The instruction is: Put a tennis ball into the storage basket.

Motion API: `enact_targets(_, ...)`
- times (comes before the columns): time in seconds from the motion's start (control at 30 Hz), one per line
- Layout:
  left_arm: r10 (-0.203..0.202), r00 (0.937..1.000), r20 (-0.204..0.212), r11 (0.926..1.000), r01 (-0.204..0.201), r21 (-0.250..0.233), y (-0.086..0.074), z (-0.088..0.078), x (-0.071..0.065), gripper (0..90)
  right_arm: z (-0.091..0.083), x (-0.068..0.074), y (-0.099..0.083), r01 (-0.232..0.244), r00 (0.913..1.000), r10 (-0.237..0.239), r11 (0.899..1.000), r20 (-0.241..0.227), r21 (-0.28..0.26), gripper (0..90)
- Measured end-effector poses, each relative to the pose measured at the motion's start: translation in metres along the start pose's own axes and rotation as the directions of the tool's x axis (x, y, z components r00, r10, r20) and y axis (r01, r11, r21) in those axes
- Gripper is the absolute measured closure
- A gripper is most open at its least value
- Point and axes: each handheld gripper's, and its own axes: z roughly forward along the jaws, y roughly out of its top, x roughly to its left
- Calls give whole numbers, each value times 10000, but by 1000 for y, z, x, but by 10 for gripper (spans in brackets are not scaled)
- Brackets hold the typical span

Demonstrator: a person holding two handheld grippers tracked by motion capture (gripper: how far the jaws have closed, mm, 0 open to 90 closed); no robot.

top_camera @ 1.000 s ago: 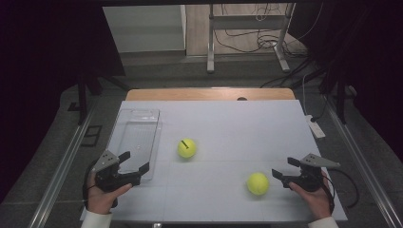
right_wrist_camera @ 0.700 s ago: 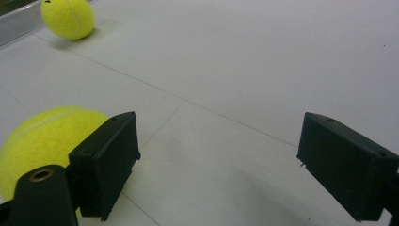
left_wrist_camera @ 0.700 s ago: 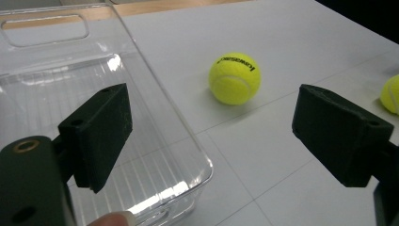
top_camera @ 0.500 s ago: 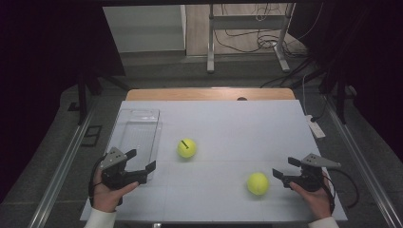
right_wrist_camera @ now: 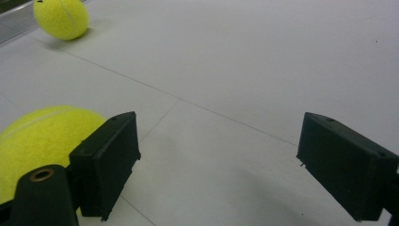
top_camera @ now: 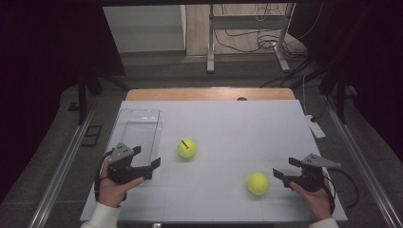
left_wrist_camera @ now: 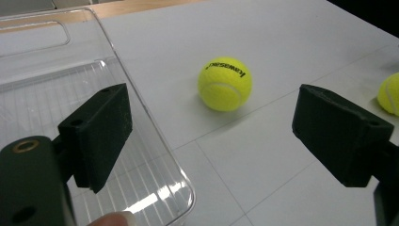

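Left gripper [top_camera: 148,164]: jaws spread wide with nothing between them, hovering near the table's left edge, over the near end of the clear tray.
Left gripper's aim: in the left gripper view the printed ball [left_wrist_camera: 225,84] sits ahead in the gap between the jaws, well apart from them.
Right gripper [top_camera: 281,169]: jaws spread, empty, near the table's front right corner.
Plain ball [top_camera: 257,183]: just beside the right gripper, on its left and outside the jaws, toward the front edge; not touching as far as the high view shows.
Printed ball, table place: mid-table, left of centre, just right of the tray.
Clear tray [top_camera: 138,124]: empty, lying along the left edge.
Table [top_camera: 228,123]: white.
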Motion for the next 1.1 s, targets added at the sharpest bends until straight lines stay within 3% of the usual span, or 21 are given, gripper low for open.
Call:
enact_targets(0.43, 377, 9989, 296, 9974, -394, 602, 12, 22, -10, 130, -1, -1, 0, -37, 10000, 37, 10000, 20, -30, 133)
enact_targets(0.57, 226, 9988, 438, 9975, -255, 657, 14, 25, -10, 130, 1, -1, 1, 29, 10000, -29, 10000, -22, 1, 132)
enact_targets(0.67, 643, 9979, 68, 9937, -647, 913, 17, 28, -14, 128, 1, -1, 1, 4, 10000, -4, 10000, -21, 0, 132)
enact_targets(0.77, 752, 9969, 238, 9916, -773, 1040, 20, 30, -17, 125, 0, 0, 1, 19, 10000, -19, 10000, -41, -57, 132)
enact_targets(1.1, 557, 9965, 629, 9912, -628, 1169, 26, 38, -17, 123, 0, 0, 1, -8, 10000, 8, 10000, -44, -26, 133)
